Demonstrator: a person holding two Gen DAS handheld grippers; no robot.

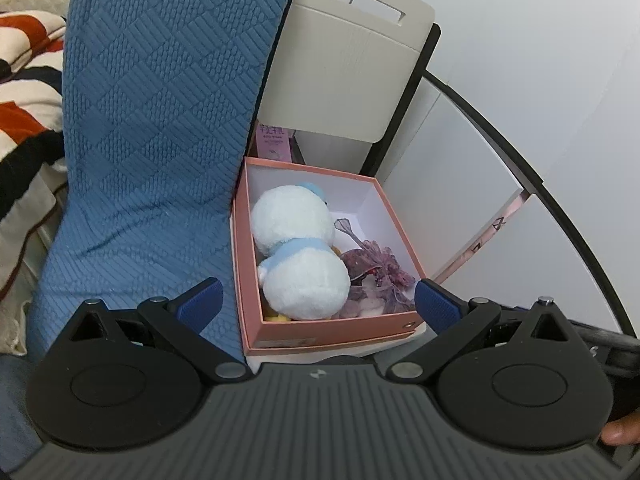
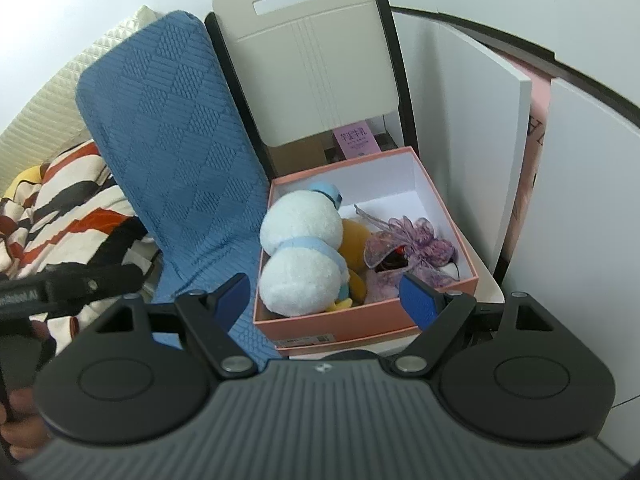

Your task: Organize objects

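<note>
An open pink box [image 1: 332,330] [image 2: 340,322] stands on a white chair seat. In it lie a white and light-blue plush duck [image 1: 300,252] [image 2: 300,256] and a purple gauze pouch [image 1: 376,272] [image 2: 408,248]. My left gripper [image 1: 318,304] is open and empty, just above the box's near edge. My right gripper [image 2: 326,300] is open and empty, also over the box's near edge, with the plush between its blue fingers [image 2: 418,300].
A blue quilted cushion [image 1: 160,120] [image 2: 180,140] leans left of the box. The beige chair back [image 1: 344,60] [image 2: 312,52] rises behind it, with a small pink carton [image 1: 276,142] [image 2: 356,140] behind. A striped blanket [image 2: 68,204] lies at left. White panels [image 2: 580,200] stand at right.
</note>
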